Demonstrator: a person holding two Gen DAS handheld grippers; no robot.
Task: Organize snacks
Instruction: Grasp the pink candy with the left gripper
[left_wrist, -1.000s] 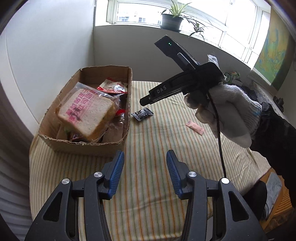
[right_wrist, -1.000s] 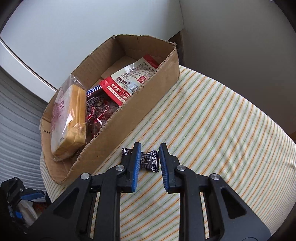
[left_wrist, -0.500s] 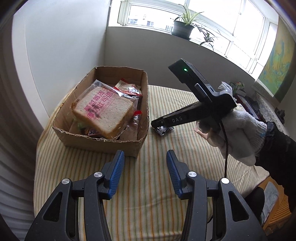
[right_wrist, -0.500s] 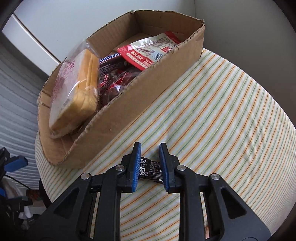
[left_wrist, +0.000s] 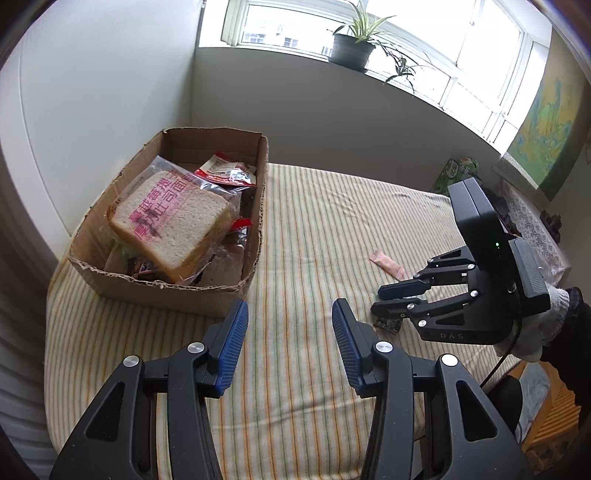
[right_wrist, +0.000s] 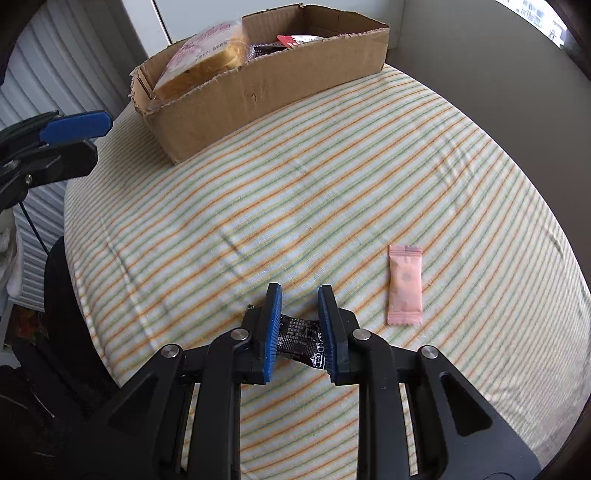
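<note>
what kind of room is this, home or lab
Most likely a home room: a striped cloth covers the table, a potted plant stands on the window sill, and a map poster hangs beside the window.

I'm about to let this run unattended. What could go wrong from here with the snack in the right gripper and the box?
1. The right gripper pinches the small black foil snack packet near one end; it may twist loose.
2. The brown cardboard box is heaped, with the bagged sliced bread riding high, so a dropped packet could slide off.
3. The pink candy sachet lies beside the gripper and could get knocked.
</note>
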